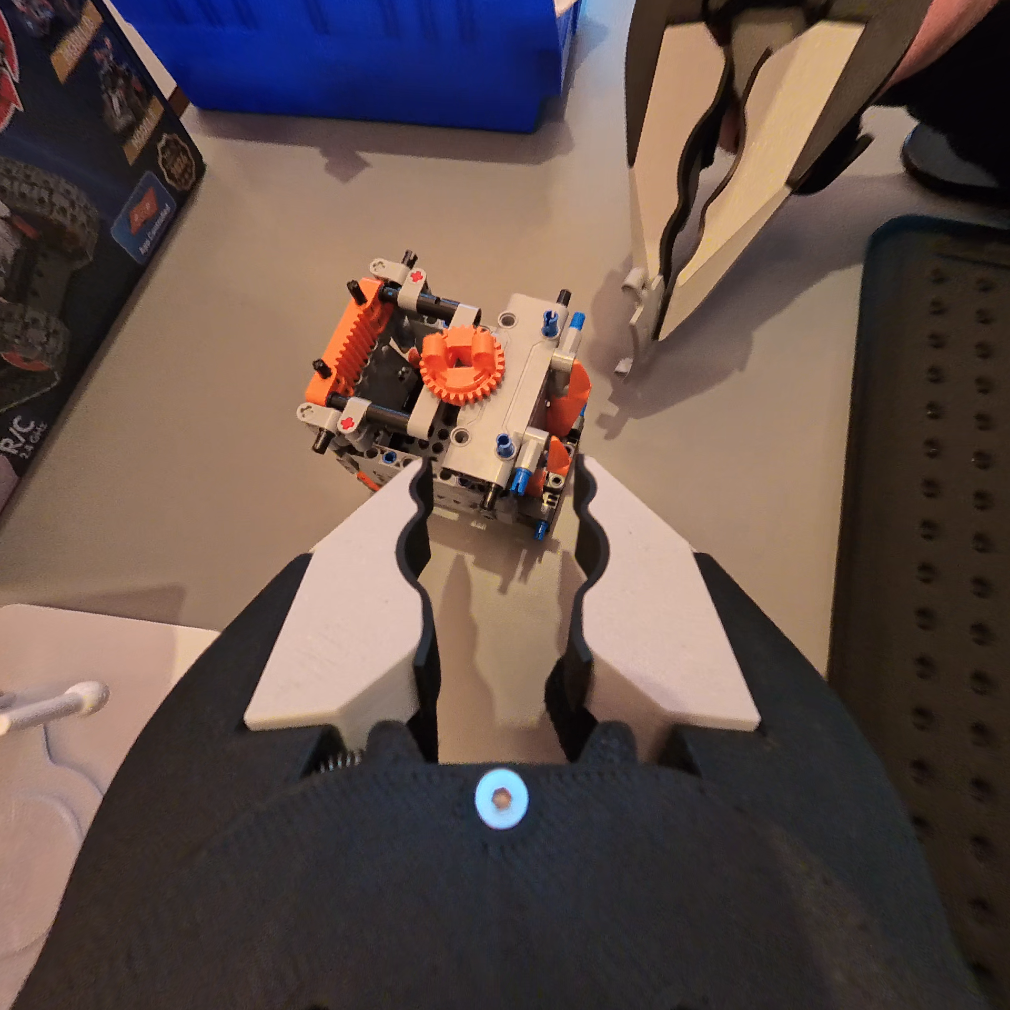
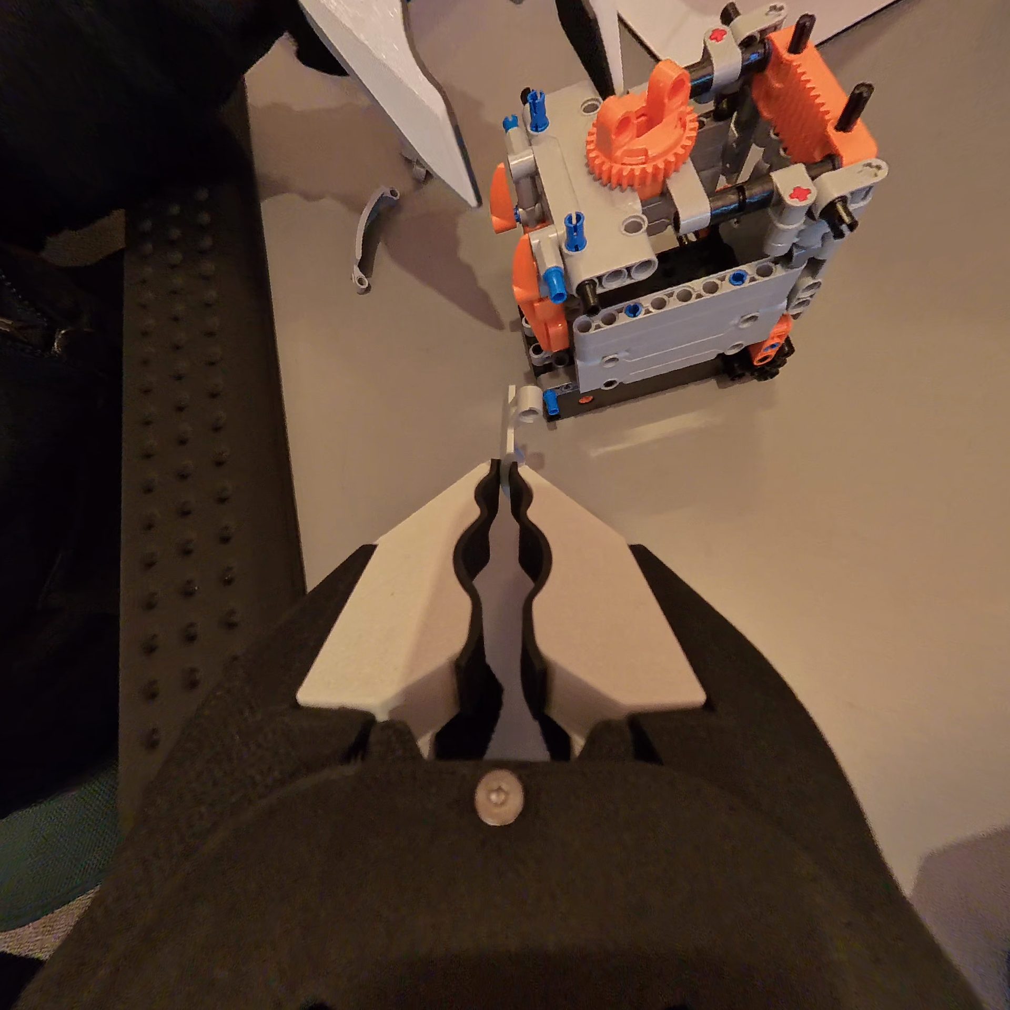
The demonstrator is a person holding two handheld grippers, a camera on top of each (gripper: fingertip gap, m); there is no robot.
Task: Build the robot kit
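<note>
Grey table (image 1: pixel 229 306) carries everything: a printed box (image 1: pixel 82 229) at the left edge of the left wrist view, then the grey-and-orange brick model (image 1: pixel 442 382) at centre. My left hand-held gripper (image 1: pixel 500 481) is spread, its fingers flanking the model's near end. At upper right, my right hand-held gripper (image 2: pixel 505 470) pinches a thin grey curved piece (image 2: pixel 516 421) just beside the model; another curved piece (image 2: pixel 371 235) lies near a dark studded mat (image 1: pixel 929 492).

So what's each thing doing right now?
Left gripper: open, fingers either side of the model's base.
Right gripper: shut on a thin grey piece.
Model: upright on the table, part-built.
Orange gear: lying flat on top of the model.
Curved grey piece: loose on the table.
Blue bin: resting on the table behind.
</note>
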